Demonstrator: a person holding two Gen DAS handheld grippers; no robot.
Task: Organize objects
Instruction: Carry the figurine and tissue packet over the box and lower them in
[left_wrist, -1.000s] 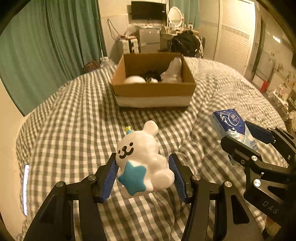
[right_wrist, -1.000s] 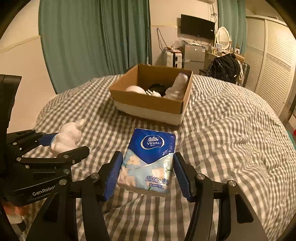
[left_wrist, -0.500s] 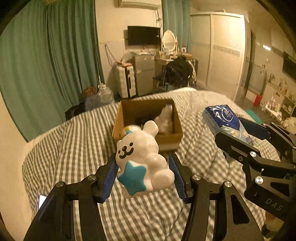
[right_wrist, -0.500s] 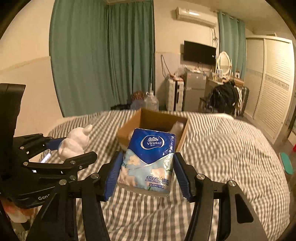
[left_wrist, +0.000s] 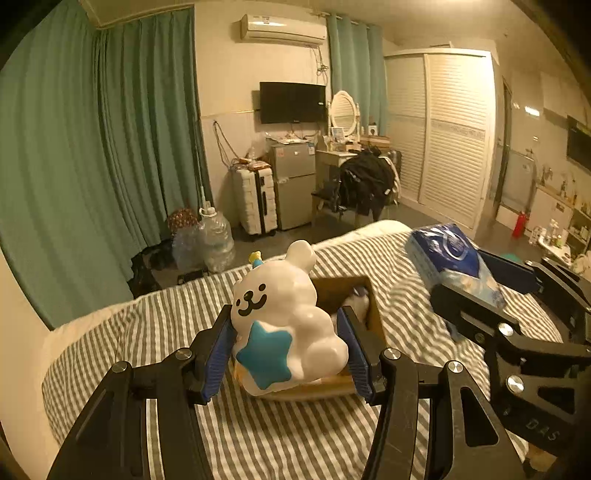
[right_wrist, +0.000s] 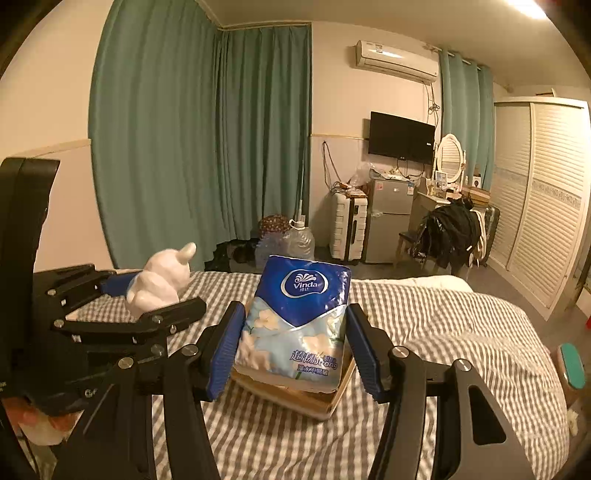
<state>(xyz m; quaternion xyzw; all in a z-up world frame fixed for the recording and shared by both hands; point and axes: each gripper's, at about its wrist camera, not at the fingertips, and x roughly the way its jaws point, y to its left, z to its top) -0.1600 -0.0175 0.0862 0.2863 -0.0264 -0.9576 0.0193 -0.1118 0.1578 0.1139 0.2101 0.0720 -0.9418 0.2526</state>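
Observation:
A white bunny figure (left_wrist: 288, 314) with a blue star on its front is clamped upright in my left gripper (left_wrist: 288, 350), high over the bed. My right gripper (right_wrist: 293, 347) is shut on a blue Vinda tissue pack (right_wrist: 295, 325), held just as high. Each view shows the other gripper off to one side: the tissue pack (left_wrist: 454, 266) at the right, the bunny figure (right_wrist: 162, 280) at the left. Below and ahead sits an open cardboard box (left_wrist: 354, 291), mostly hidden behind the held things, with a white object inside. Only the near corner of the cardboard box (right_wrist: 317, 400) shows under the tissues.
The bed (left_wrist: 166, 325) has a grey-and-white checked cover. Beyond its far edge stand water bottles (left_wrist: 214, 240), a white suitcase (left_wrist: 256, 199), a small fridge (left_wrist: 293, 184) and a chair with dark clothes (left_wrist: 365, 181). Green curtains (left_wrist: 92, 147) hang at the left, white wardrobe doors (left_wrist: 454, 129) at the right.
Both grippers have risen with their loads and tilted up, so the room's far wall now fills the views. The box has dropped low and lies largely hidden behind the bunny and the tissues.

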